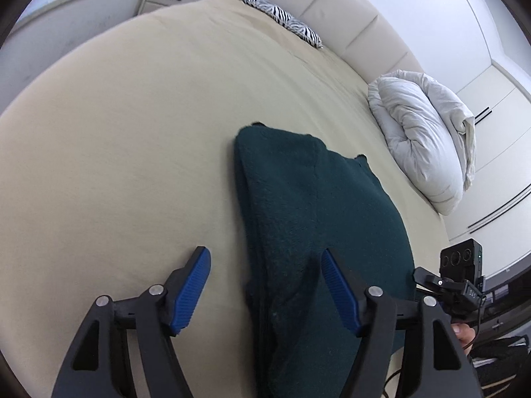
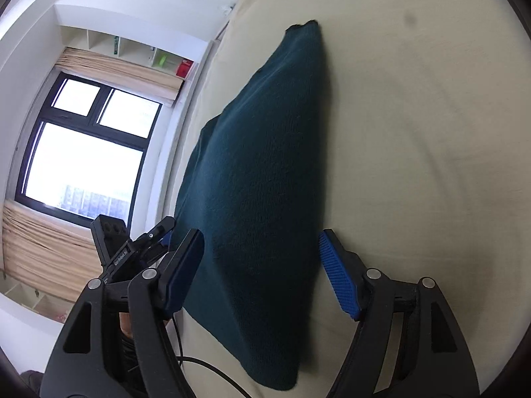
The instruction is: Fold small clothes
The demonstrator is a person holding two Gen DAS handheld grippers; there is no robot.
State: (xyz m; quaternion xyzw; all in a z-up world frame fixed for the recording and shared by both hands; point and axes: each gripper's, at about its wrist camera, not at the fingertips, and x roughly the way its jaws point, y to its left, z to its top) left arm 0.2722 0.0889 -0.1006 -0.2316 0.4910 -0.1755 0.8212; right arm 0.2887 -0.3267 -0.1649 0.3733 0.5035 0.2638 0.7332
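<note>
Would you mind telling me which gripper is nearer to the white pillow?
Left. The left gripper straddles the green garment's edge, with the white pillow ahead to its right. The right gripper's view shows no pillow, so this is tentative.

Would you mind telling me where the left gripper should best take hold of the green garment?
Probably the near left edge of the green garment, where layers stack along a straight fold. The open left gripper already straddles that edge, so come straight forward and low along the bed.
</note>
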